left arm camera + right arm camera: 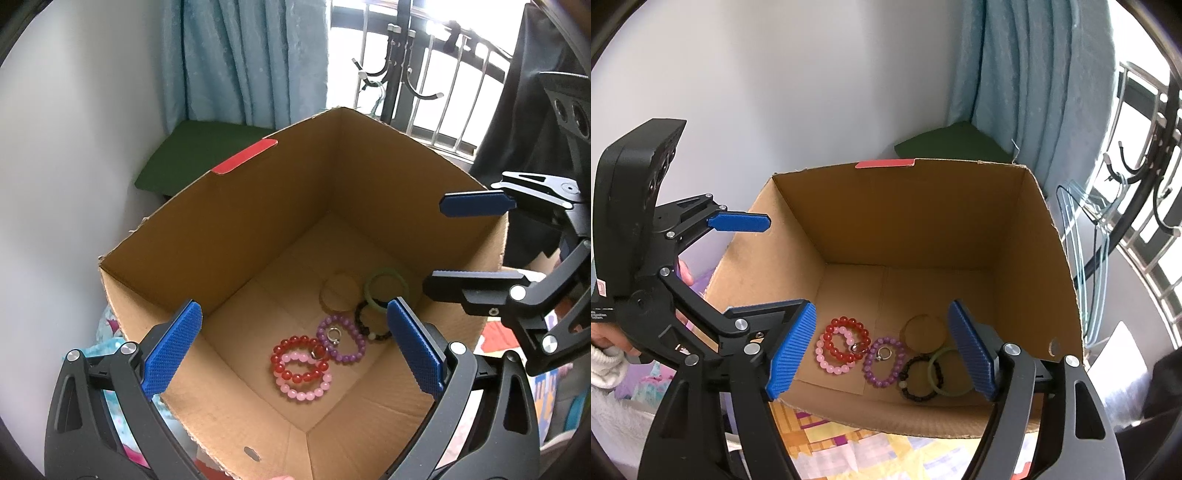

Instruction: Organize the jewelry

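An open cardboard box (280,206) (923,206) holds several bracelets on its floor: a red bead bracelet (300,360) (848,341) over a pink bead bracelet (304,377) (833,360), a purple bead bracelet (341,339) (884,362) with a small metal ring (334,336) (882,354) on it, a dark bead bracelet (371,321) (921,380), a green bangle (387,290) (951,373) and a tan bangle (340,291) (925,332). My left gripper (293,347) (755,266) is open and empty above the box's near-left edge. My right gripper (882,350) (436,245) is open and empty over the box's right side.
A blue curtain (243,59) and a white wall (775,92) stand behind the box. A green cushion (192,158) lies in the corner. A black coat rack (400,55) stands before a barred window. A patterned quilt (871,458) lies under the box.
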{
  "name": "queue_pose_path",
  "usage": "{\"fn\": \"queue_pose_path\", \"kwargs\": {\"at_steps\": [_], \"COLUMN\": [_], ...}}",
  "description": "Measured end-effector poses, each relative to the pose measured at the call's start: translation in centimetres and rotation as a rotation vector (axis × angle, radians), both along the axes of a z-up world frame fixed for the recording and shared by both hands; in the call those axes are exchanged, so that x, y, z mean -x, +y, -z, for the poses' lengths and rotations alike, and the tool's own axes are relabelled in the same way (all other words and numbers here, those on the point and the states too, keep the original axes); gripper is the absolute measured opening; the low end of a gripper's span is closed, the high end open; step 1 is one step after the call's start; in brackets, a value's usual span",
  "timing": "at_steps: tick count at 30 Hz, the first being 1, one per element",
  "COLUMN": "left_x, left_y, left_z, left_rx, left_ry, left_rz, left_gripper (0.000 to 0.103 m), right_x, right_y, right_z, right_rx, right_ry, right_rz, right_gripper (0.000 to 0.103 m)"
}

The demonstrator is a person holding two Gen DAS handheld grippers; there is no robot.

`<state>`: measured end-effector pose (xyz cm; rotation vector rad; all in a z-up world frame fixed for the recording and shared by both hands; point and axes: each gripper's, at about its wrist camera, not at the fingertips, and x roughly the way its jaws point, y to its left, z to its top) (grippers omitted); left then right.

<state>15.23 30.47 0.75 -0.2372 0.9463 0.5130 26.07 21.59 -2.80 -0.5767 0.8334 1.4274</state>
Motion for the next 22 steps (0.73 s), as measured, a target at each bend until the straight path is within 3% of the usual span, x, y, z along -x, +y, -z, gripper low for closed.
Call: {"fn": "queue_pose_path", "kwargs": {"at_steps": [22], "left_x": [-0.26], "left_y": [-0.04], "left_z": [-0.15], "left_rx": [-0.012], "left_ry": [-0.001], "left_rz": [0.004], "left_gripper": [0.097], "right_x": [0.02], "right_y": [0.23], "right_z": [0.26], "right_rx": [0.014], "right_ry": [-0.012], "right_rz": [0.022], "right_gripper": [0.073]}}
